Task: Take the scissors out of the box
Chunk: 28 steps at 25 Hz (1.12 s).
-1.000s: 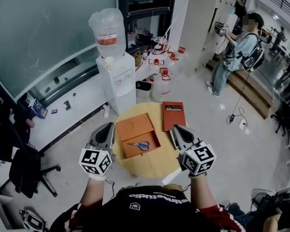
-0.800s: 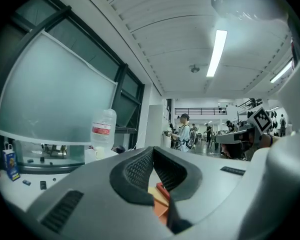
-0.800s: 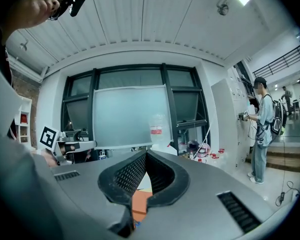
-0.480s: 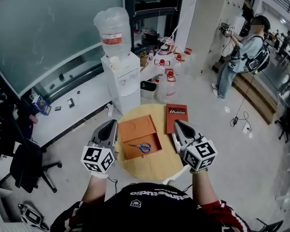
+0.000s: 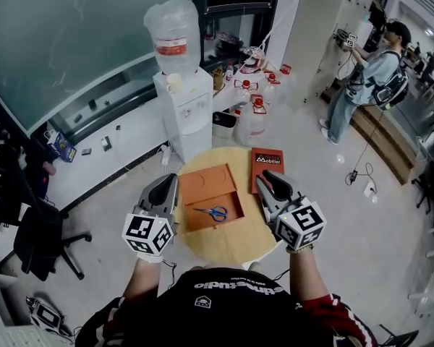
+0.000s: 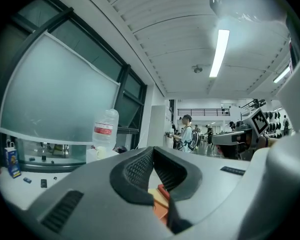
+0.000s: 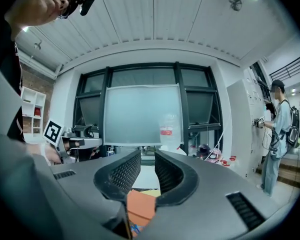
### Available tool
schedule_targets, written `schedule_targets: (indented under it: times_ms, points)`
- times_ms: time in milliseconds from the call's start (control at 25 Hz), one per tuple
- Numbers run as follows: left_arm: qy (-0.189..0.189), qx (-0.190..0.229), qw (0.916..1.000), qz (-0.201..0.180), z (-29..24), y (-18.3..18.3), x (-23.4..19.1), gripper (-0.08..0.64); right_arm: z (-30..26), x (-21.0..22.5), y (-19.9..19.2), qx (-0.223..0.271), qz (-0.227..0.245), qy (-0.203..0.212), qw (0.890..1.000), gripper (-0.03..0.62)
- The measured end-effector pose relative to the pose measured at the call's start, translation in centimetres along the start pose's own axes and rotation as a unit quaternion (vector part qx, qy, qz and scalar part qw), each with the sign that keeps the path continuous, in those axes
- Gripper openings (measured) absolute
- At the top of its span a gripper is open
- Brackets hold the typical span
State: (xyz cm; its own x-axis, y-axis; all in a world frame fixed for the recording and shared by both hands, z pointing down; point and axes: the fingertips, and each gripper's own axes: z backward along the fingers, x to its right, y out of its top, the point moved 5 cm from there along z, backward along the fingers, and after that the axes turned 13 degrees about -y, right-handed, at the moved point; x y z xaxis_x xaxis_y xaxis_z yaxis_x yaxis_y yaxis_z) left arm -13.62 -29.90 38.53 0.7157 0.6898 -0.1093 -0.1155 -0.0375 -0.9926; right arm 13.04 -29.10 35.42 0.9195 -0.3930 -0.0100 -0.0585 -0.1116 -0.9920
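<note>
The right gripper [image 5: 265,180] has just been opening its jaws. In its own view [image 7: 147,160] the two ribbed pads stand apart with nothing between them, and only the orange box shows low in the gap behind them. The left gripper [image 5: 167,183] is closed and empty: in its view [image 6: 153,151] the pads meet at their tips. Both grippers are held level over the near edge of a round wooden table [image 5: 228,250], the left one just beside the left side of the box [image 5: 197,223] and the right one just beside its right side. The box lies open with its shallow orange lid flap folded away from the person. The blue-handled scissors [image 5: 215,212] lie flat inside the tray, touched by neither gripper. A rust-red flat cover [image 5: 267,166] with white lettering lies on the table to the right of the box. Beyond the table stands a white water dispenser [image 5: 185,114] with an upturned bottle, and a person [image 5: 365,78] with a backpack stands well off to the right.
</note>
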Motion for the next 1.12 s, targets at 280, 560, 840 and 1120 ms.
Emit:
schedule_targets:
  times_ms: [280, 560, 840, 1120]
  points:
    - [-0.016, 0.0, 0.9998, 0.007, 0.9, -0.7, -0.8, 0.017, -1.0, -1.7, -0.8, -0.014, 0.01, 0.006, 1.0, 0.14]
    - [-0.036, 0.0, 0.9993, 0.01, 1.9, -1.0, -1.4, 0.017, -1.5, -3.0, -2.7, -0.047, 0.029, -0.006, 0.998, 0.14]
    - [-0.033, -0.005, 0.9994, 0.009, 2.4, -1.9, -1.1, 0.017, -2.2, -3.4, -5.3, -0.085, 0.053, 0.007, 0.995, 0.14]
    - [-0.029, -0.004, 0.9993, 0.025, 3.2, -3.2, -0.3, 0.017, -3.9, -3.5, -8.3, -0.123, 0.068, 0.027, 0.99, 0.14]
